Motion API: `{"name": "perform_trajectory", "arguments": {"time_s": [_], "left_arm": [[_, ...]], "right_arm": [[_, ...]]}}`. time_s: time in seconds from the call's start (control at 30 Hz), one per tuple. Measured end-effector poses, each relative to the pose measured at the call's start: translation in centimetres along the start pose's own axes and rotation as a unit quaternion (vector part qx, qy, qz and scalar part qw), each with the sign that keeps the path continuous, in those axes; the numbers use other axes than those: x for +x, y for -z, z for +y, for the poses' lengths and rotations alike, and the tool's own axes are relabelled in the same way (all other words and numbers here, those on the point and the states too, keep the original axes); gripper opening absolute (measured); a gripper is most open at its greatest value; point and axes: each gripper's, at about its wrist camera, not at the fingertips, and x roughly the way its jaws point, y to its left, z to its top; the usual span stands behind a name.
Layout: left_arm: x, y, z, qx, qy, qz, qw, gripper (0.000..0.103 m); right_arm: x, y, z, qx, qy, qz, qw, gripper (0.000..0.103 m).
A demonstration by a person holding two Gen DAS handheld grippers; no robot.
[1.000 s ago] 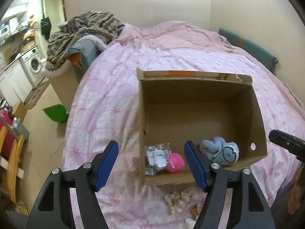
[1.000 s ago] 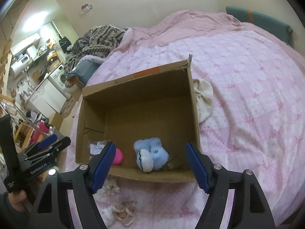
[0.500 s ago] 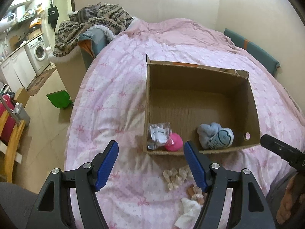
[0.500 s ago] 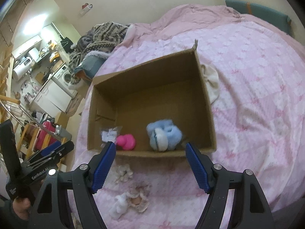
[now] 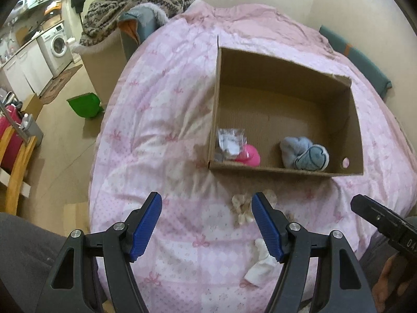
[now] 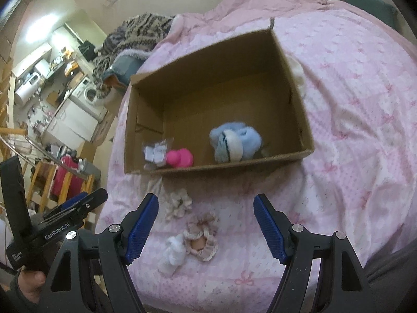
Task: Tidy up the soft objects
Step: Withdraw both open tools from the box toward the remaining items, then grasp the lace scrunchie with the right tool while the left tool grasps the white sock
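An open cardboard box (image 5: 349, 99) (image 6: 294, 78) sits on the pink quilt. Inside lie a blue plush (image 5: 303, 154) (image 6: 234, 140), a pink soft toy (image 5: 249, 155) (image 6: 179, 157) and a clear plastic packet (image 5: 230, 140) (image 6: 156, 151). In front of the box lie a cream scrunchie (image 5: 241, 206) (image 6: 178, 203), a frilly pink scrunchie (image 6: 202, 237) and a small white sock (image 5: 259, 263) (image 6: 173, 254). My left gripper (image 5: 207, 224) is open over bare quilt, left of the scrunchie. My right gripper (image 6: 206, 224) is open, hanging above the frilly scrunchie and the sock.
The pink quilt (image 5: 161, 120) covers the bed. A white cloth (image 6: 297, 75) lies behind the box's right wall. A patterned knit blanket (image 5: 135, 2) is piled at the far left. Left of the bed are a green bin (image 5: 83, 107), a wooden chair (image 5: 15, 167) and a washing machine (image 5: 58, 45).
Both grippers have drawn back from the box and sunk toward the quilt. The small items in front of the box have come fully into view. Jaws have kept the same width.
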Motion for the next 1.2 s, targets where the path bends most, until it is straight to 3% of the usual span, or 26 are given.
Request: {"name": "perform_trajectory", "arguments": {"time_s": [0.3, 0.5, 0.63, 0.8, 0.9, 0.97, 1.0, 1.07, 1.2], "left_arm": [[1.1, -0.3, 1.5, -0.035, -0.013, 0.016, 0.9992, 0.069], [2.0, -0.3, 1.4, -0.039, -0.007, 0.034, 0.9987, 0.069], [2.5, -0.3, 1.3, -0.039, -0.005, 0.043, 0.9983, 0.069], [2.7, -0.4, 1.5, -0.044, -0.007, 0.043, 0.9981, 0.069], [2.8, -0.4, 1.6, -0.046, -0.006, 0.044, 0.9979, 0.069], [2.8, -0.4, 1.5, -0.045, -0.006, 0.045, 0.9979, 0.069], [2.8, -0.4, 1.5, -0.045, -0.006, 0.046, 0.9979, 0.069], [2.8, -0.5, 1.5, -0.044, -0.004, 0.046, 0.9980, 0.069], [2.8, -0.4, 1.3, -0.042, -0.001, 0.046, 0.9980, 0.069]], "right_arm": [[2.3, 0.3, -1.5, 0.044, -0.013, 0.046, 0.998, 0.080], [5.8, 1.3, -1.9, 0.056, -0.016, 0.127, 0.990, 0.080], [9.0, 2.0, -1.7, 0.084, -0.060, 0.190, 0.976, 0.074], [11.7, 2.6, 0.1, 0.060, -0.005, 0.212, 0.975, 0.073], [12.9, 3.1, 1.7, 0.020, 0.030, 0.217, 0.975, 0.060], [13.1, 3.1, 2.3, -0.002, 0.053, 0.211, 0.976, 0.037], [13.2, 3.1, 2.4, -0.003, 0.054, 0.209, 0.976, 0.036], [12.9, 3.0, 2.1, 0.002, 0.042, 0.202, 0.979, 0.022], [11.7, 2.7, 1.9, 0.017, 0.002, 0.187, 0.982, 0.020]]}}
